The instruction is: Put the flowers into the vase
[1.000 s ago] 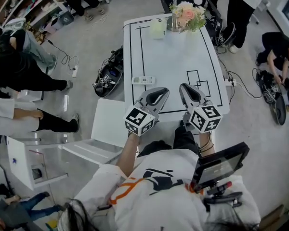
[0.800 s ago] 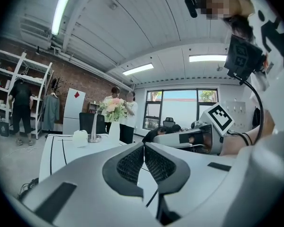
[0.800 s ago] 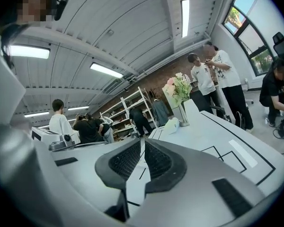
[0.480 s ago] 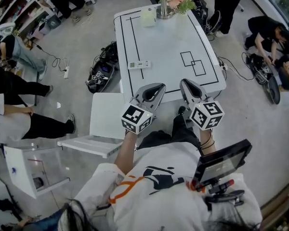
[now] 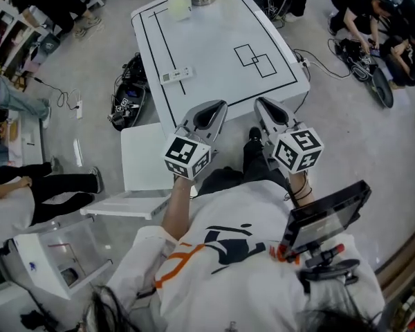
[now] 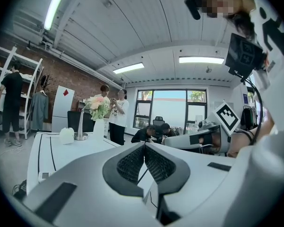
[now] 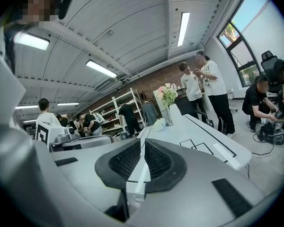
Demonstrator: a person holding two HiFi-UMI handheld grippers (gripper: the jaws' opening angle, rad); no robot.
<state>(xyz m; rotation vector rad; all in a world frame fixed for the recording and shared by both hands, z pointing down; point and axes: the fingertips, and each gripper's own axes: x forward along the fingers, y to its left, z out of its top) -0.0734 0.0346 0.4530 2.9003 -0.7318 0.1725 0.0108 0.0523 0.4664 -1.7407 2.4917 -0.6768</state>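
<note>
Fingers [image 6: 130, 163] of L gripper [image 6: 144, 144] meet – R gripper [image 7: 143, 141] a slit apart.

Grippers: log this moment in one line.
left gripper: shut, empty | right gripper: jaws a sliver apart, empty | flowers: far end of table, untouched
</note>
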